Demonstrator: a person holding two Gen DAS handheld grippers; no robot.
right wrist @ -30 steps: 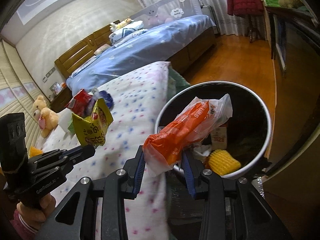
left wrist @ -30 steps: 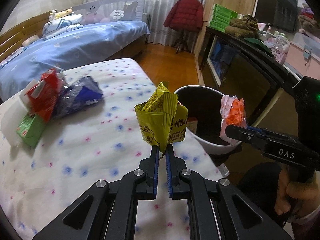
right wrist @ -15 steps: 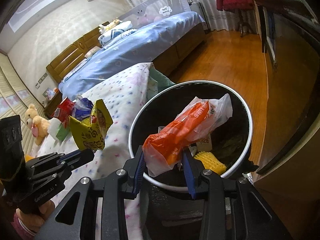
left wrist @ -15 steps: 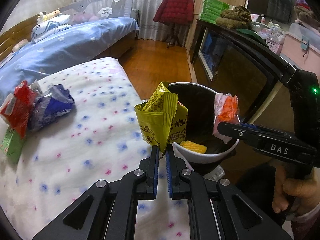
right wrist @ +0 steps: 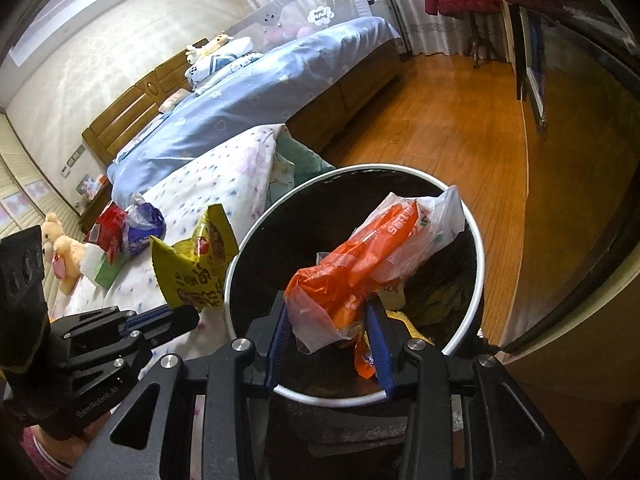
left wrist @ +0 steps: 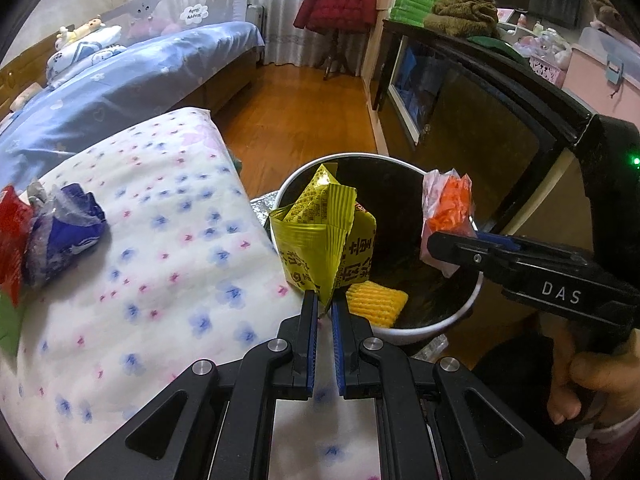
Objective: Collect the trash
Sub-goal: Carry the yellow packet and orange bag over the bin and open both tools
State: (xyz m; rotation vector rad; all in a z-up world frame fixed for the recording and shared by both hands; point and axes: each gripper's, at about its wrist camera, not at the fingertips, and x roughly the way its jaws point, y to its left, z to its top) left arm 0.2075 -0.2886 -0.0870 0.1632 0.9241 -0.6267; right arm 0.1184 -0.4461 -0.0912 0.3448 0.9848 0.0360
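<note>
- Looking along the left gripper (left wrist: 325,300) in the left wrist view, its jaws are pressed together on the bottom corner of a crumpled yellow wrapper (left wrist: 320,236), which stands up above the fingertips.
- The wrapper hangs over the near-left rim of a round white-rimmed bin (left wrist: 448,322) with a dark inside; a yellow ridged packet (left wrist: 376,300) lies at the bottom of the bin.
- To the right, the right gripper (left wrist: 444,246) reaches in from the side over the bin, with an orange and clear plastic bag (left wrist: 448,208) sticking up from its tip; a hand (left wrist: 580,384) grips its handle at the lower right.
- On the flowered bedspread (left wrist: 160,280) to the left lie a blue wrapper (left wrist: 68,232) and, touching it at the frame edge, a red wrapper (left wrist: 12,236), both well apart from the bin.
- In the right wrist view, the right gripper (right wrist: 330,332) has its jaws partly spread and pinching the lower end of the orange bag (right wrist: 360,268), which slants up and to the right above the bin's opening.
- The bin (right wrist: 478,264) sits directly below this gripper, beside the bed's edge, with paper scraps in its dark inside.
- The left gripper (right wrist: 188,314) comes in from the lower left, holding the yellow wrapper (right wrist: 196,260) just outside the bin's left rim.
- Farther left on the bedspread (right wrist: 224,176), the red wrapper (right wrist: 106,226), the blue wrapper (right wrist: 144,224) and a green carton (right wrist: 106,274) lie bunched together.
</note>
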